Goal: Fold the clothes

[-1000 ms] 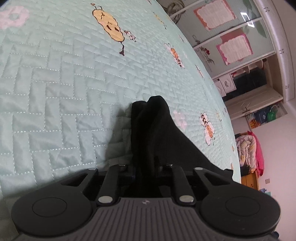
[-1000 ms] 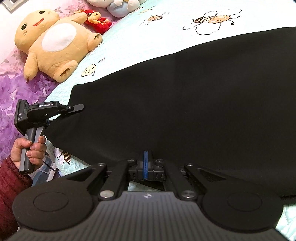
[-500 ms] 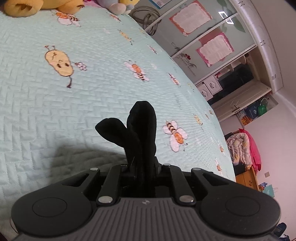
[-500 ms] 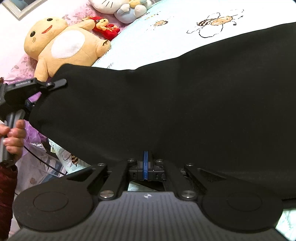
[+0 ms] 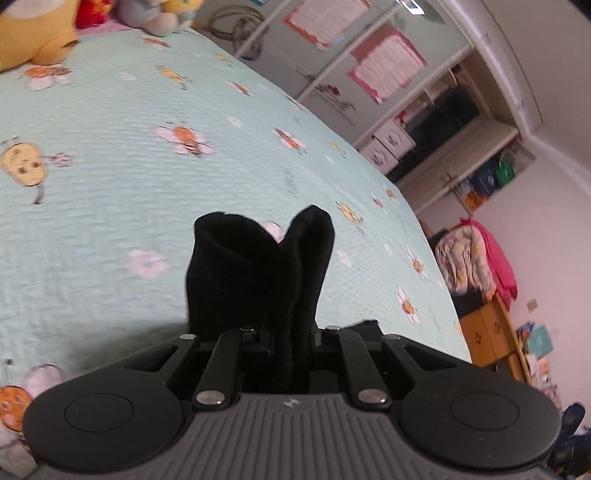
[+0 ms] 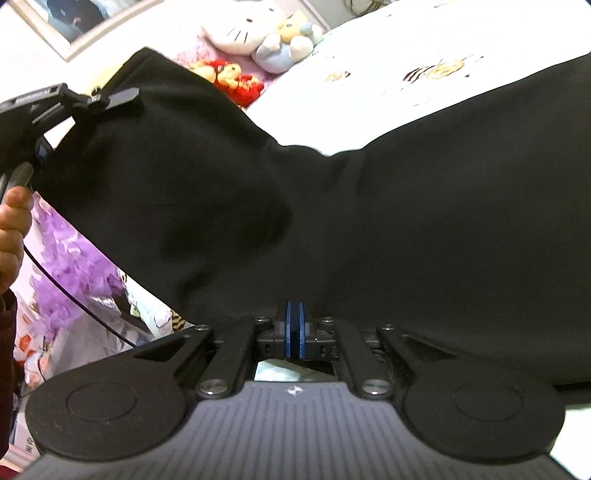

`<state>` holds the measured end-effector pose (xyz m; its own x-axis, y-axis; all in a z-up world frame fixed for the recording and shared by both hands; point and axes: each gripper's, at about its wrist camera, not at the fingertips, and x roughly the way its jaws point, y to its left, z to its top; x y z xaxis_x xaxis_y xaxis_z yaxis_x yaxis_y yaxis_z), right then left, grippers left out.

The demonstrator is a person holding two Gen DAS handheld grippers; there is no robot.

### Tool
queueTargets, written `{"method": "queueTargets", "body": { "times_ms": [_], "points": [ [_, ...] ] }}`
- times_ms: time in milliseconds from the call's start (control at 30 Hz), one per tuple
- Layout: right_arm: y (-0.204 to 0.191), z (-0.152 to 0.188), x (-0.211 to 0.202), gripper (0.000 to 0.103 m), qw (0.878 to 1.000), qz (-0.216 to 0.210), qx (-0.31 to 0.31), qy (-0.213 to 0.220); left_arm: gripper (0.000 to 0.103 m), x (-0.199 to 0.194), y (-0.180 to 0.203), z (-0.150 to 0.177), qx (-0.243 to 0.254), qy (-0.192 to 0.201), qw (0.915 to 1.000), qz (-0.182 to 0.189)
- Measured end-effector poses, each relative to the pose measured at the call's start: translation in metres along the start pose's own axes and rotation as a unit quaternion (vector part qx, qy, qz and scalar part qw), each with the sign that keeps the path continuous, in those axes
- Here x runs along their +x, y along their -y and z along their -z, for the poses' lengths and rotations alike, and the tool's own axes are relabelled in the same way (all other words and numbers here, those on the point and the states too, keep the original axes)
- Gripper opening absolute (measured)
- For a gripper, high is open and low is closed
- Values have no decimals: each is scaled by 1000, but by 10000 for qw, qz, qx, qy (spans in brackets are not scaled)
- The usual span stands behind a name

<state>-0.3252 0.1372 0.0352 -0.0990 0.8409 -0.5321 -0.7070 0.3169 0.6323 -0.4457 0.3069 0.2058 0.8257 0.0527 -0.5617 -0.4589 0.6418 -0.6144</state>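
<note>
Left gripper is clenching a bunched corner of the black garment. Right gripper is pinching its edge, jaws easing open. Soft, limp cloth; corners are handling best.

The bunched black fabric garment hides the left gripper's fingers in the left wrist view. In the right wrist view its far end runs off the right edge. The orange plush toy is cropped at the corner, and the mint quilted bedspread is blurred.
</note>
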Motion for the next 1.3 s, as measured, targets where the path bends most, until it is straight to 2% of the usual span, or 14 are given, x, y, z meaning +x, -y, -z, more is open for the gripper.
{"method": "queueTargets", "body": {
  "times_ms": [300,400,500,533,567,633,700,833,900,967,1067,1133,1200,1300],
  "points": [
    [63,-26,-93,5,9989,165,74,434,12,97,98,30,848,-548,9915,-825],
    [90,-28,-124,5,9974,264,255,621,12,142,131,64,1351,-674,9793,-1350],
    [116,-23,-146,5,9945,366,578,796,16,197,141,105,1628,-1103,9661,-1673],
    [128,-21,-151,6,9930,355,743,844,19,215,140,119,1695,-1280,9611,-1764],
    [137,-19,-153,6,9917,308,904,862,32,230,139,133,1791,-1399,9572,-1794],
    [155,-15,-154,8,9884,221,1209,890,49,245,137,154,2086,-1414,9534,-1658],
    [168,-11,-154,8,9850,137,1452,920,72,235,139,160,2331,-1215,9567,-1249],
    [177,-7,-142,12,9795,-80,1717,1055,72,199,123,147,1546,-1273,9797,16],
    [179,-8,-142,12,9758,-183,1880,1103,72,176,110,138,1024,-1208,9855,608],
    [184,-10,-143,13,9718,-271,2050,1130,71,151,94,130,685,-895,9899,857],
    [180,-10,-154,20,9695,-321,2097,1227,70,123,73,121,590,-507,9931,880],
    [173,-17,-155,22,9704,-406,2029,1247,69,113,74,127,1241,-322,9898,613],
    [166,-27,-147,24,9715,-524,1972,1204,69,108,85,145,2104,-231,9764,433],
    [157,-38,-136,38,9730,-547,1925,1148,68,112,92,175,2987,-282,9538,154]
  ]
}}
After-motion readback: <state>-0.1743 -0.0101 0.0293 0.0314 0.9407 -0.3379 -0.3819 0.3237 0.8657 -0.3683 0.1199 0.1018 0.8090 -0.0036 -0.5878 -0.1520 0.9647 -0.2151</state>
